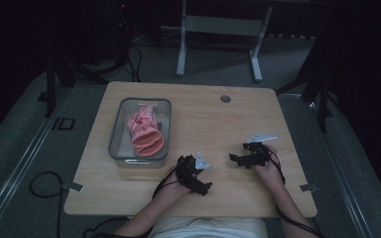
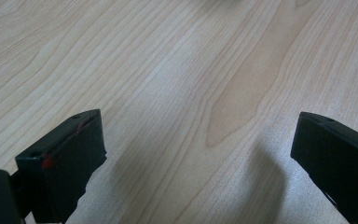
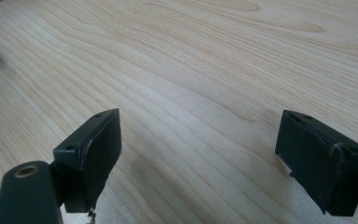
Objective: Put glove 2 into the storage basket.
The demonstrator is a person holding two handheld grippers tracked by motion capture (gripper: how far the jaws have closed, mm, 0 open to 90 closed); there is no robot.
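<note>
A clear plastic bin (image 1: pixel 116 130) stands on the left half of the wooden table (image 1: pixel 213 119), and pink socks (image 1: pixel 145 131) lie inside it. My left gripper (image 1: pixel 198 184) rests low over the table near its front edge, right of the bin. In its own view the left gripper (image 2: pixel 198 149) is open with bare wood between the jaws. My right gripper (image 1: pixel 238 158) hovers at the table's front right, jaws pointing left. Seen from its own camera, the right gripper (image 3: pixel 198 149) is open too, holding nothing.
A round cable hole (image 1: pixel 225 98) sits near the table's far edge. Behind the table stands a white metal frame (image 1: pixel 218 34) on the floor. Cables (image 1: pixel 44 186) trail over the floor at the left. Bare wood spans the middle and far right of the table.
</note>
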